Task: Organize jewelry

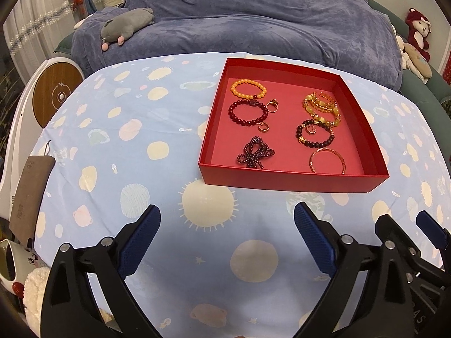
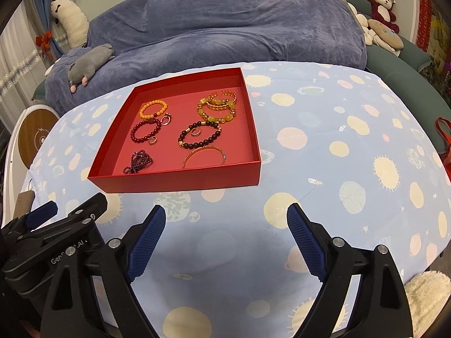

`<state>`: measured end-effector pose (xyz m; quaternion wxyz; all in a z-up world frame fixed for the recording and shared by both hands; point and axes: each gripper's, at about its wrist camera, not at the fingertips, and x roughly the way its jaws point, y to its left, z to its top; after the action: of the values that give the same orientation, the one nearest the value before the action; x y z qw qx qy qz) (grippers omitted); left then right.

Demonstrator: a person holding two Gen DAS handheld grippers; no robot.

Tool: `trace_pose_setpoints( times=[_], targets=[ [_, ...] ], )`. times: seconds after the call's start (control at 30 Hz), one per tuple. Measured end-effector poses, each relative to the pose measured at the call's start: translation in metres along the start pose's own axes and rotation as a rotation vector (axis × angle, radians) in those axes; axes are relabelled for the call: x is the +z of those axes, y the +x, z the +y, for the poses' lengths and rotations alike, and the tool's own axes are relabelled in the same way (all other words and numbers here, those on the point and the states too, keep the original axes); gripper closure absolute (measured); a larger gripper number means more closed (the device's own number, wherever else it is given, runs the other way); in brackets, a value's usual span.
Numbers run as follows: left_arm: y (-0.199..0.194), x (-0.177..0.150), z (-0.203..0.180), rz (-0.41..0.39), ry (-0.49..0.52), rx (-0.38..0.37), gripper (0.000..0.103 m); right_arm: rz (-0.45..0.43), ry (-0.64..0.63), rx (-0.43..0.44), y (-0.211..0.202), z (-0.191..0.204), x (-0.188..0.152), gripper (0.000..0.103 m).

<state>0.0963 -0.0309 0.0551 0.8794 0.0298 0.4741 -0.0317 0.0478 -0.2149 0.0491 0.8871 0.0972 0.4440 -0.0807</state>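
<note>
Left gripper and right gripper both wide, empty. Red tray ahead, jewelry inside. Risk: rings touch the dark red bead bracelet; pinching could snag both.

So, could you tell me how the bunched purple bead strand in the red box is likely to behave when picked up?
The purple strand lies in folded loops, so it is probably floppy and would dangle. Its small beads look light but possibly slippery. Pushed, it would likely bunch up on the box floor rather than roll.
</note>
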Motion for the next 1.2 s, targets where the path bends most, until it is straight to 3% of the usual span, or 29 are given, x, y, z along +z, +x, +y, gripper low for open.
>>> trace_pose_setpoints(
  times=[0.13, 0.2, 1.2],
  targets=[
    [0.0012, -0.0012, 0.0003, -0.003, 0.001, 0.006, 0.011, -0.001, 0.000, -0.004, 0.0002, -0.0001, 0.0000, 0.016],
    [0.0020, -0.0012, 0.0019, -0.002, -0.007, 0.014, 0.010, -0.005, 0.004, -0.014, 0.0007, -0.0012, -0.0001, 0.006],
    [0.0027, 0.0005, 0.0022, -0.019, 0.001, 0.027, 0.009, -0.007, -0.034, -0.050, 0.0011, 0.0044, -0.0001, 0.007]
  ],
)
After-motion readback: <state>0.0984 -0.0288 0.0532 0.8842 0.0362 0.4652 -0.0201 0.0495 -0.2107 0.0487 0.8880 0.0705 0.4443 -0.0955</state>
